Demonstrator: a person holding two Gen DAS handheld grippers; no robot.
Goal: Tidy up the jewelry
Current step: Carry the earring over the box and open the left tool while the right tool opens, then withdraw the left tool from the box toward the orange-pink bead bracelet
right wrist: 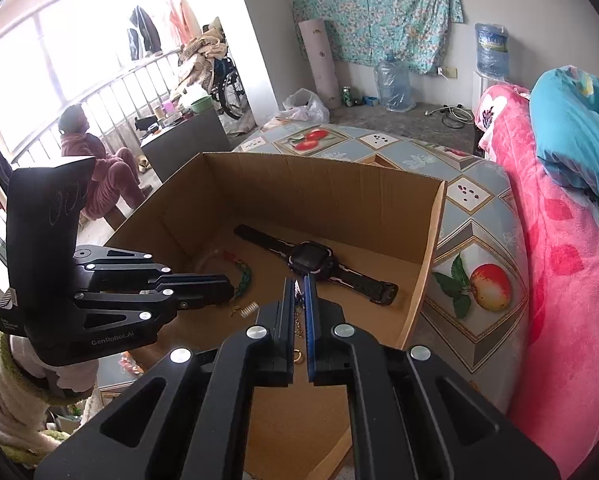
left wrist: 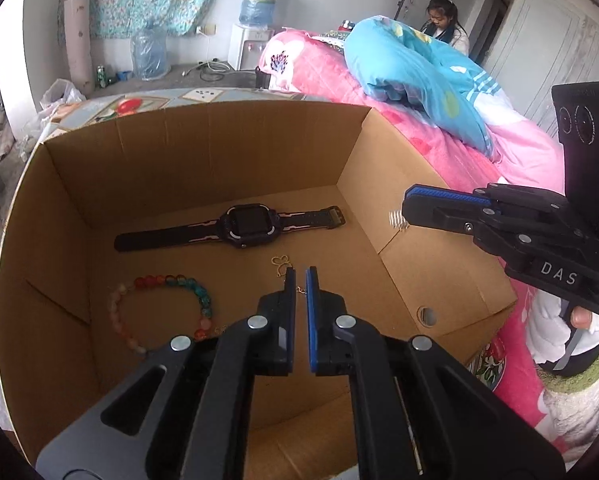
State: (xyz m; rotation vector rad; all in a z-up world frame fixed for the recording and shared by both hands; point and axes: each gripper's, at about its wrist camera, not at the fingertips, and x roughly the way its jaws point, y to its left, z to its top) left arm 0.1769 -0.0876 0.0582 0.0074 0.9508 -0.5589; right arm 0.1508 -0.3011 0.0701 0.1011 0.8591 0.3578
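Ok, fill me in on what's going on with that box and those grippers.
A person holds a two-finger gripper in each hand over an open brown cardboard box on a fruit-patterned tablecloth. The box holds a black smartwatch with a pink-striped strap, a multicoloured bead bracelet and a thin gold chain. The right gripper has its jaws shut on a small chain that dangles between them. The left gripper is shut with nothing clearly held.
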